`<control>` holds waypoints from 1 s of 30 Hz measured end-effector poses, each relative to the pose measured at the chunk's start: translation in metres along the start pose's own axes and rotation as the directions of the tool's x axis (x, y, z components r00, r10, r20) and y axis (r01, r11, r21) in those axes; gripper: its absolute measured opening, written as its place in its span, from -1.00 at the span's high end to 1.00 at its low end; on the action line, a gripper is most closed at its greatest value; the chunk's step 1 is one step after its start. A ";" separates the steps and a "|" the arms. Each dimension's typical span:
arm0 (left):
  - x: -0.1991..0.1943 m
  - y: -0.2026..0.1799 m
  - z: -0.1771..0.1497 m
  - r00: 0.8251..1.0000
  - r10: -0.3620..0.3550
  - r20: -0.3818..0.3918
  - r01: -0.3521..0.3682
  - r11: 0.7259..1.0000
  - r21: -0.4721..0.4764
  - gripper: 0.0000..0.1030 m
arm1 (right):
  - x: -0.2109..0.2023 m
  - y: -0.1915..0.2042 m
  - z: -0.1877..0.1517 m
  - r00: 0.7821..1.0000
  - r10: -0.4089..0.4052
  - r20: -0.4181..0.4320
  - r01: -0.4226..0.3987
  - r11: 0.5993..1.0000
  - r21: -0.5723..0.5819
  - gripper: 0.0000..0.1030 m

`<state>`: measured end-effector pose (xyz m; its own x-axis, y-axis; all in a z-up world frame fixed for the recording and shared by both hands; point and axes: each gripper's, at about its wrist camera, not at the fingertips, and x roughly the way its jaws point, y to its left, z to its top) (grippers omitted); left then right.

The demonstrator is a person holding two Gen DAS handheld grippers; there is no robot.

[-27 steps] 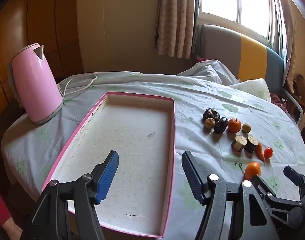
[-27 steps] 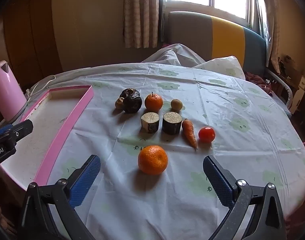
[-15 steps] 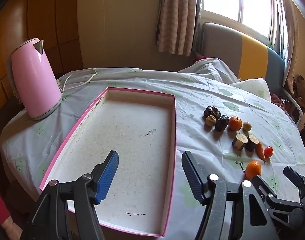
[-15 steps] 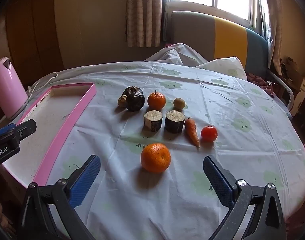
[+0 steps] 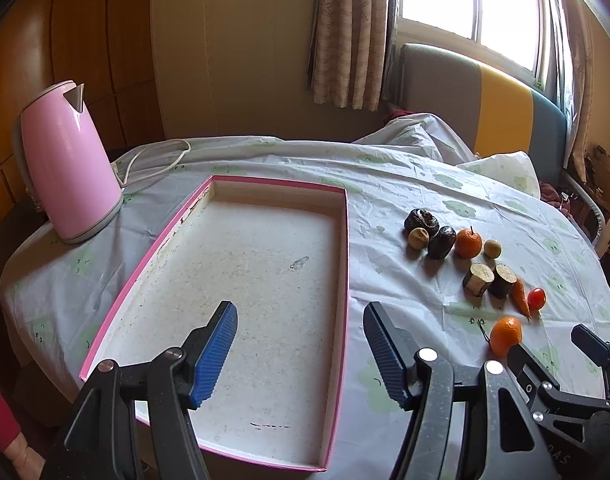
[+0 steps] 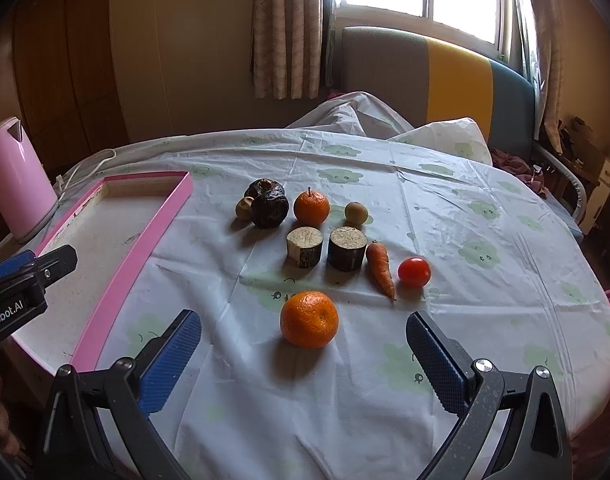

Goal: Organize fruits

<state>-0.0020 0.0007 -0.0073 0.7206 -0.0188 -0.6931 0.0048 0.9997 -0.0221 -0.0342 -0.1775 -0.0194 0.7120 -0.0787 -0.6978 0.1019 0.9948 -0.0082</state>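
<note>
**Nothing sorted yet**

I am holding both my left gripper (image 5: 299, 344) and right gripper (image 6: 305, 356) with jaws wide and empty. The pink tray (image 5: 347, 240) is lying bare; every fruit, including the nearest orange (image 6: 309, 319), is waiting on the table (image 6: 485, 280).

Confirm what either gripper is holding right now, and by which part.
Nothing. The left gripper is open over the pink tray; the right gripper is open short of the nearest orange.
</note>
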 end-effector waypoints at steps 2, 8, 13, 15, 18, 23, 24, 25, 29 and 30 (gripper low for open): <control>0.000 -0.001 0.000 1.000 -0.003 -0.001 0.003 1.000 0.003 -0.29 | 0.000 0.000 0.000 1.000 -0.003 0.000 0.003 1.000 -0.003 -1.00; -0.002 -0.004 0.000 1.000 -0.011 0.000 0.011 1.000 0.016 -0.29 | -0.002 -0.004 0.000 1.000 -0.007 0.006 0.007 1.000 0.006 -1.00; -0.002 -0.010 0.000 1.000 -0.026 -0.006 0.026 0.999 0.037 -0.29 | -0.003 -0.008 0.000 1.000 -0.008 0.011 0.008 1.000 0.010 -1.00; -0.003 -0.012 -0.001 1.000 -0.031 -0.004 0.031 0.999 0.043 -0.29 | -0.003 -0.010 0.001 1.000 -0.010 0.011 0.010 1.000 0.015 -1.00; -0.003 -0.013 -0.001 0.999 -0.036 -0.005 0.036 0.998 0.051 -0.29 | -0.003 -0.014 0.001 1.000 -0.017 0.011 0.017 1.000 0.022 -1.00; 0.000 -0.017 -0.002 0.998 -0.052 -0.032 0.054 0.997 0.062 -0.30 | -0.003 -0.020 0.000 1.000 -0.026 0.008 0.026 0.999 0.034 -1.00; 0.000 -0.018 -0.003 0.998 -0.057 -0.034 0.059 0.996 0.065 -0.29 | -0.003 -0.021 -0.001 1.000 -0.028 0.008 0.027 0.999 0.036 -1.00; 0.000 -0.019 -0.004 0.998 -0.061 -0.033 0.063 0.996 0.068 -0.29 | -0.002 -0.022 -0.001 1.000 -0.028 0.006 0.028 0.999 0.038 -1.00; -0.004 -0.021 -0.005 0.997 -0.073 -0.017 0.074 0.994 0.079 -0.29 | -0.003 -0.025 -0.001 0.999 -0.035 0.006 0.035 0.999 0.042 -1.00; -0.005 -0.022 -0.004 0.997 -0.075 -0.014 0.076 0.994 0.082 -0.30 | -0.004 -0.025 -0.001 0.999 -0.037 0.007 0.036 0.998 0.044 -1.00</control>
<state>-0.0088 -0.0209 -0.0065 0.7081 -0.0941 -0.6998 0.1166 0.9931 -0.0156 -0.0401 -0.2024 -0.0174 0.7124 -0.1156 -0.6922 0.1582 0.9874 -0.0022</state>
